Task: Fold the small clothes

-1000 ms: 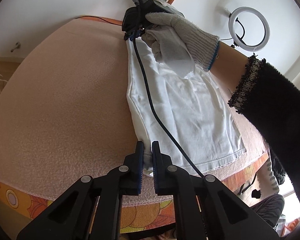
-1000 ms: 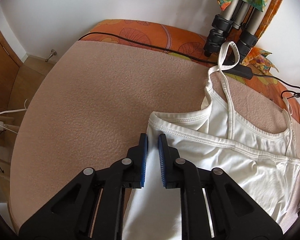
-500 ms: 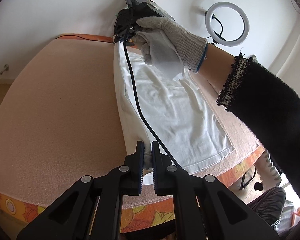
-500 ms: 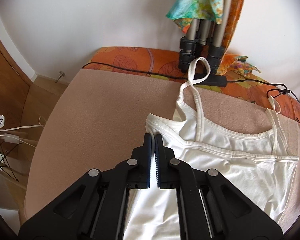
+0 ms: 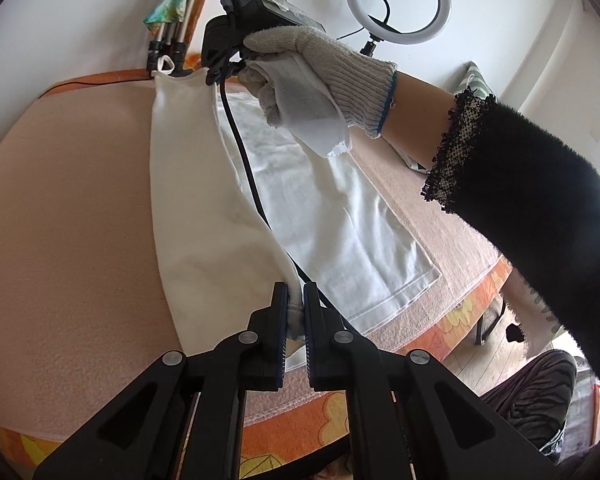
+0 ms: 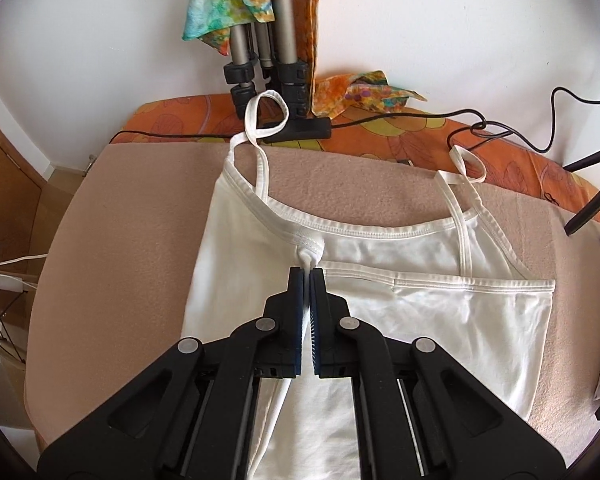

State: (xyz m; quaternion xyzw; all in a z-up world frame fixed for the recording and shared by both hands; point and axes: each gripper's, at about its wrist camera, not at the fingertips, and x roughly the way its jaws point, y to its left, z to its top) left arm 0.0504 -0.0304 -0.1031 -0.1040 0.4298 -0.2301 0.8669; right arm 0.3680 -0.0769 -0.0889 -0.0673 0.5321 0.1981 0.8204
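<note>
A white strappy top (image 6: 440, 312) lies on the pink blanket (image 6: 132, 220). My right gripper (image 6: 309, 276) is shut on its top hem near the left armhole, and that side is lifted over the middle. In the left wrist view the top (image 5: 204, 208) has its left edge raised in a long fold. My left gripper (image 5: 296, 300) is shut on its bottom corner. At the far end of the fold a gloved hand (image 5: 312, 68) holds the right gripper; its jaws are hidden there.
A black cable (image 5: 248, 168) runs from the right gripper along the fold. Tripod legs (image 6: 268, 60) with a coloured cloth stand at the blanket's far edge beside a black cord (image 6: 500, 128). A ring light (image 5: 398, 0) hangs on the wall. The orange bed edge (image 5: 460, 312) is at the right.
Both grippers have lifted the top's left edge and carried it right, over the garment. The right gripper's jaws closed on the hem. The left side now stands up as a fold.
</note>
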